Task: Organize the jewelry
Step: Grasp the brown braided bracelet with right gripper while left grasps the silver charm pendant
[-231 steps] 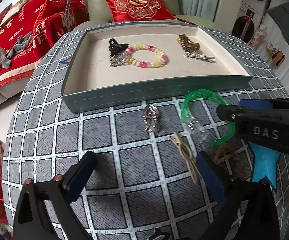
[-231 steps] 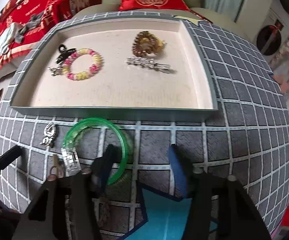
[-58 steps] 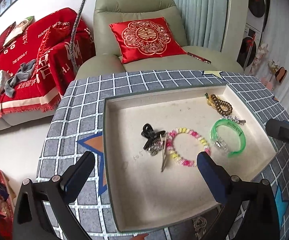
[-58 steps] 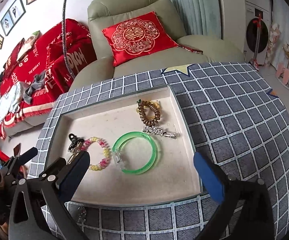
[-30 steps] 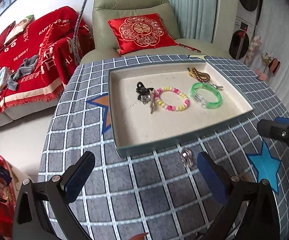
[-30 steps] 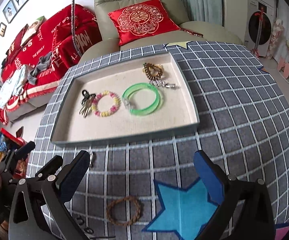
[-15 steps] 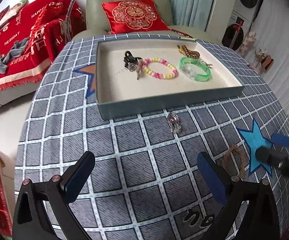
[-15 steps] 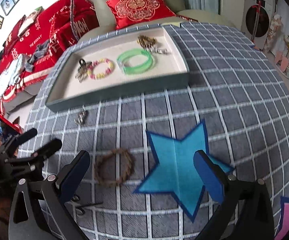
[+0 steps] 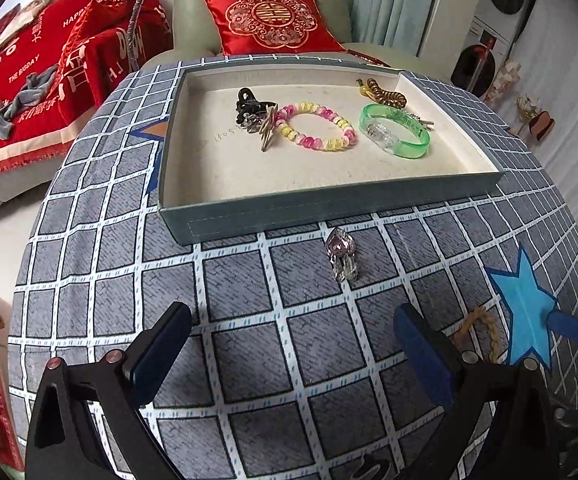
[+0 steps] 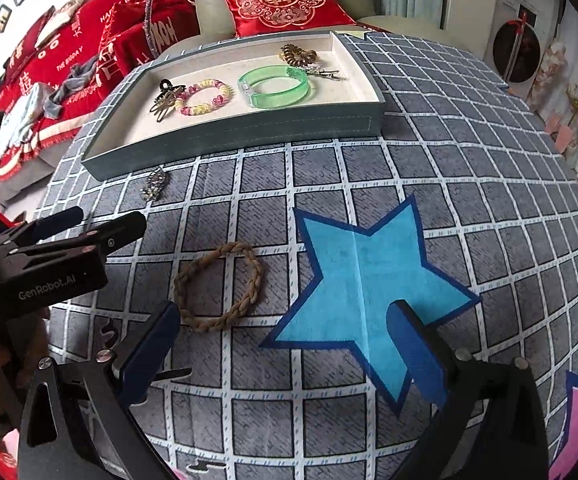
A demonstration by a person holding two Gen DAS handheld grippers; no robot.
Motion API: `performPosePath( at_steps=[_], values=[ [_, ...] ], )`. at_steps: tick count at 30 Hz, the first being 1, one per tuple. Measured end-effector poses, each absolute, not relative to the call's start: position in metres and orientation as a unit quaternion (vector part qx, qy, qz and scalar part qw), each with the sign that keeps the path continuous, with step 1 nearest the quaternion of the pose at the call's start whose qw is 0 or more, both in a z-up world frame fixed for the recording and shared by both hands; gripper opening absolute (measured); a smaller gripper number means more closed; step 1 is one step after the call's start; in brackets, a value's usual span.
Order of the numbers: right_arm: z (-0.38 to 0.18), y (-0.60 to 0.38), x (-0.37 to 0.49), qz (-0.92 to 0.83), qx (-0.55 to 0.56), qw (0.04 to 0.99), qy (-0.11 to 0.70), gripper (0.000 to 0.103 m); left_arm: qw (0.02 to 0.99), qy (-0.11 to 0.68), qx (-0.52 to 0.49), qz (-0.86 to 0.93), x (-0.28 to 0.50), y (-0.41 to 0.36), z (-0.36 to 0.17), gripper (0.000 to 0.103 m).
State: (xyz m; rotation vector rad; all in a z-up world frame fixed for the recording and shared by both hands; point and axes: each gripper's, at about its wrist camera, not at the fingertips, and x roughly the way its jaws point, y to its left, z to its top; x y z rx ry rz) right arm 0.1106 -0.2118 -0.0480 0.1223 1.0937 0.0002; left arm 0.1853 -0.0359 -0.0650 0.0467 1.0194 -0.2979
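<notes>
Left gripper (image 9: 289, 344) and right gripper (image 10: 285, 336), both wide and empty; a braided tan cord bracelet (image 10: 217, 286) and silver crystal brooch (image 9: 342, 254) remain on the grid-patterned cloth (image 9: 249, 352); beaded and green bangles already lie in the grey tray (image 9: 329, 200)

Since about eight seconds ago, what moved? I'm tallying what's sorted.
The green bangle and the tan hair clip went from the cloth into the tray. Both grippers, left and right, are open and empty. The silver brooch and braided bracelet stayed on the cloth.
</notes>
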Motion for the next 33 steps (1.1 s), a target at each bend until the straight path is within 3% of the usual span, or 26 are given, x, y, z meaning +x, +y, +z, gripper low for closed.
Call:
performPosePath(
  at_steps=[5,8,15,17,19,21,23,25,26,27,30,33],
  values=[
    [-0.051,-0.206,0.117,0.004,0.046,0.853,0.521,0.090,0.861,0.488,0.029,-0.144,0.192,-0.042,-0.066,0.100],
    [-0.056,-0.201,0.120,0.008,0.040,0.851,0.524,0.078,0.860,0.486,0.037,-0.149,0.194,-0.047,-0.066,0.098],
    [-0.060,-0.188,0.123,0.007,-0.008,0.859,0.512,0.075,0.860,0.482,0.048,-0.158,0.199,-0.063,-0.067,0.097],
    [-0.059,-0.188,0.123,0.011,-0.008,0.859,0.511,0.070,0.861,0.479,0.057,-0.159,0.201,-0.067,-0.066,0.088],
    [-0.057,-0.187,0.121,0.016,-0.011,0.861,0.508,0.054,0.859,0.481,0.060,-0.166,0.202,-0.072,-0.066,0.084],
    [-0.056,-0.185,0.121,0.019,-0.012,0.862,0.507,0.044,0.859,0.478,0.064,-0.171,0.203,-0.075,-0.064,0.073],
    [-0.055,-0.184,0.120,0.022,-0.013,0.861,0.507,0.040,0.857,0.478,0.069,-0.178,0.202,-0.079,-0.064,0.072],
    [-0.055,-0.182,0.120,0.025,-0.015,0.862,0.507,0.033,0.859,0.473,0.079,-0.178,0.200,-0.081,-0.063,0.049],
    [-0.055,-0.180,0.119,0.028,-0.017,0.862,0.507,0.025,0.859,0.472,0.080,-0.180,0.199,-0.081,-0.063,0.045],
    [-0.055,-0.180,0.119,0.030,-0.017,0.861,0.507,0.019,0.858,0.473,0.074,-0.186,0.199,-0.080,-0.062,0.030],
    [-0.054,-0.179,0.118,0.033,-0.019,0.861,0.506,0.008,0.853,0.479,0.054,-0.198,0.199,-0.076,-0.061,0.031],
    [-0.054,-0.182,0.116,0.031,-0.011,0.862,0.506,0.008,0.853,0.481,0.047,-0.199,0.196,-0.072,-0.060,0.031]
  ],
)
